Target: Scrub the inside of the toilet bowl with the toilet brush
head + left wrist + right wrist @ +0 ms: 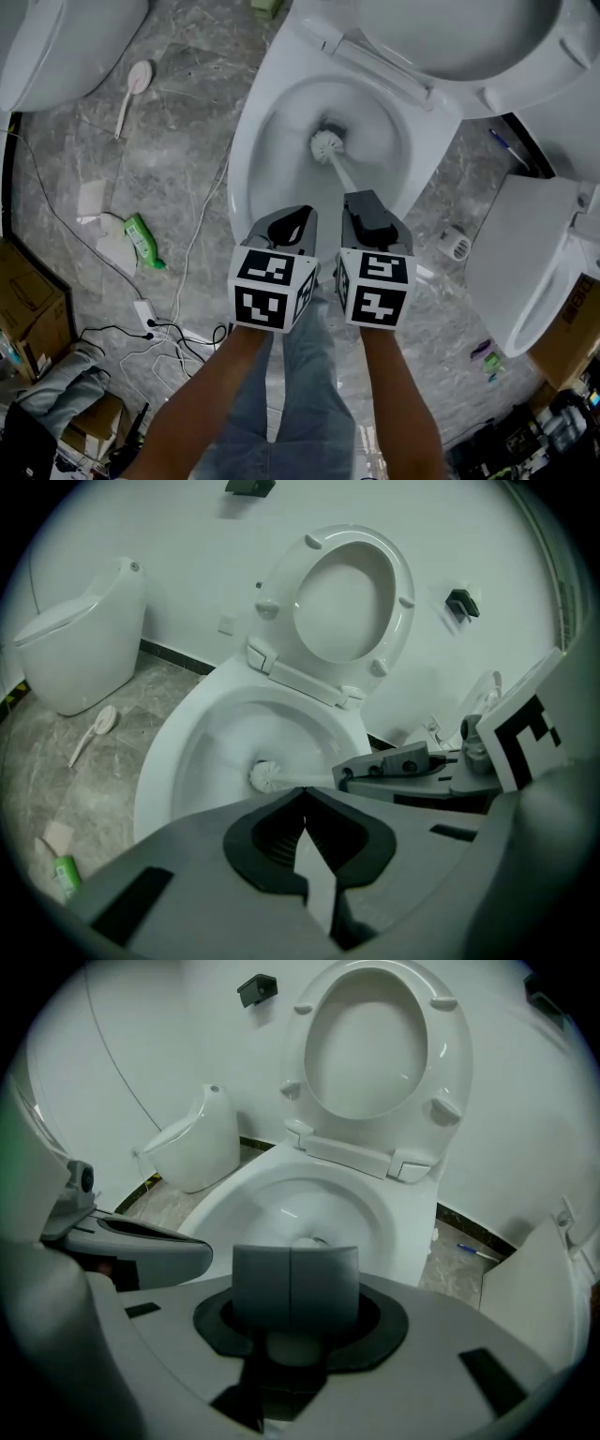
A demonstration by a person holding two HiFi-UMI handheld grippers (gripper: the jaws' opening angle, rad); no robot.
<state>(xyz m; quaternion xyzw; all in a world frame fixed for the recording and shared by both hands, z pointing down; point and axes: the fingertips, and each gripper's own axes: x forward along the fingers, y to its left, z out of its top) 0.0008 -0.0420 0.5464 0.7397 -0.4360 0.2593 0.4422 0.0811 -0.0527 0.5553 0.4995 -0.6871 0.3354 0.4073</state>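
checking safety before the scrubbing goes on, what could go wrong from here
1. Only the right gripper holds the toilet brush, well back from its head. Hard scrubbing might twist the handle in the jaws. The left gripper is shut on nothing.
2. The brush head sits low in the toilet bowl, so a quick flick could splash the jeans.
3. Cables lie on the floor close by, and a step could snag them.

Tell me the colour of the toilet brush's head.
White. The brush head shows best in the head view, inside the toilet bowl.
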